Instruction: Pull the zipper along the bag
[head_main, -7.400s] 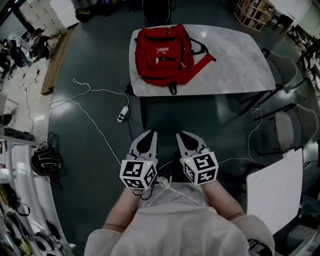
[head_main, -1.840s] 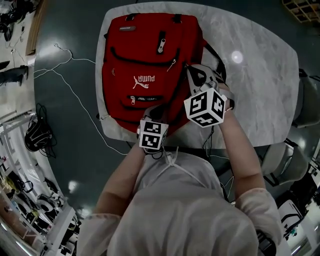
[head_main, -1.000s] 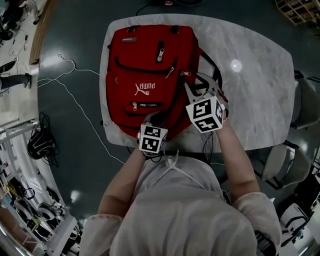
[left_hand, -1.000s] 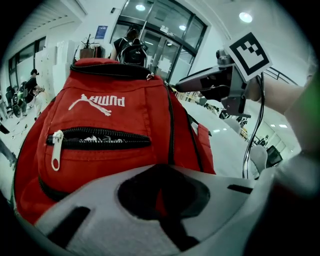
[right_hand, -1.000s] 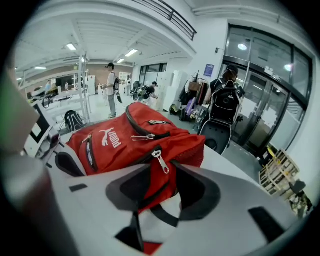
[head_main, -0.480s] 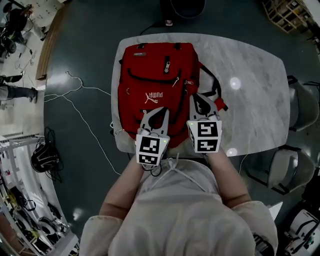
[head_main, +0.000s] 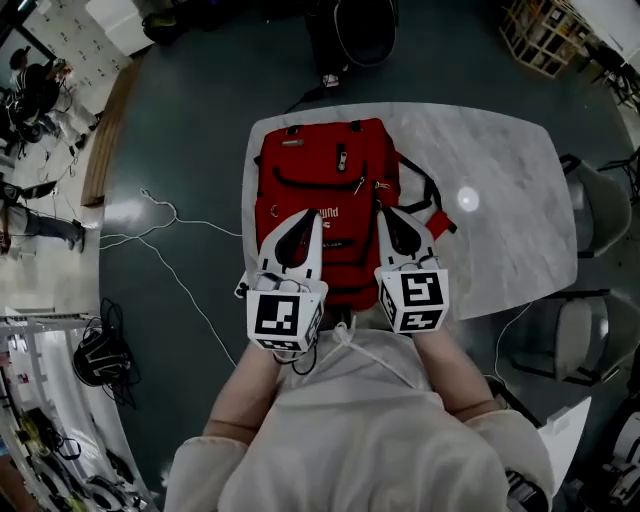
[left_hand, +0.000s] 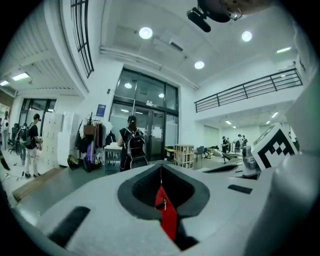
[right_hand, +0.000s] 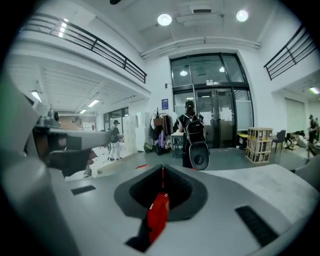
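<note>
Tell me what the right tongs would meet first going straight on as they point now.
Probably nothing near. The right tongs, shut, point about level above the red backpack, not down at it. In their own view the way looks free up to a standing person by the glass doors, far off.

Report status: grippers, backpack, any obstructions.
Left gripper shut, empty. Right gripper shut, empty. Red backpack flat on table, not gripped. Nothing in the way.

Grey left tool (head_main: 317, 215), right tool (head_main: 380, 212); pale sleeves (head_main: 215, 470).
</note>
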